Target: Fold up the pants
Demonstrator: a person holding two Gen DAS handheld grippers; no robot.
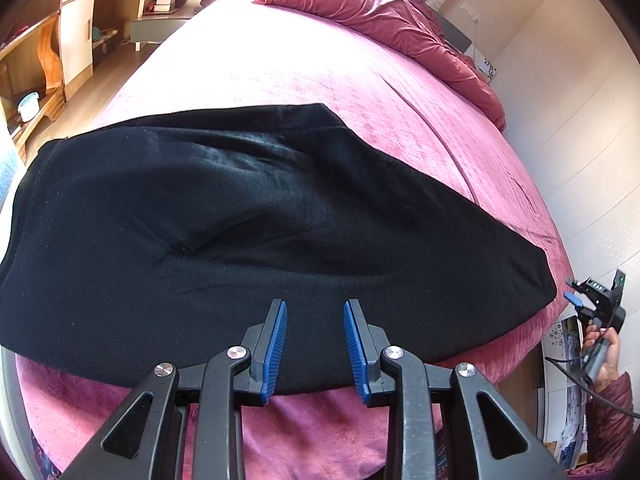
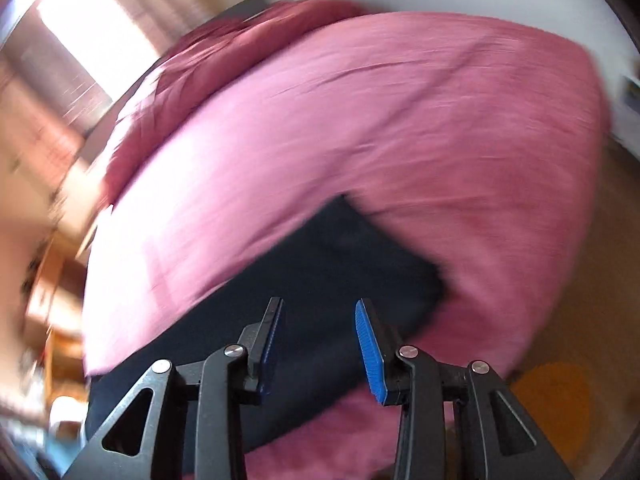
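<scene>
Left wrist: black pants [image 1: 240, 216] folded on pink bed [image 1: 320, 60] (grippers parted).

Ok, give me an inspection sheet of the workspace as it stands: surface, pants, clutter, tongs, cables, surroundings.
Surface: pink bedspread, lightly creased, covering the bed.
Job's things: black pants lie flat across the near side of the bed, apparently folded into a wide panel.
Clutter: bunched dark red duvet at the far end of the bed.
Grippers: left tongs open above the pants' near edge, holding nothing; right tongs open, empty, off the cloth; that view is motion-blurred.
Cables: black cable trailing from the right tool, off the bed.
Surroundings: wooden cabinet and low white shelf unit beyond the bed; orange patch on the floor.
</scene>
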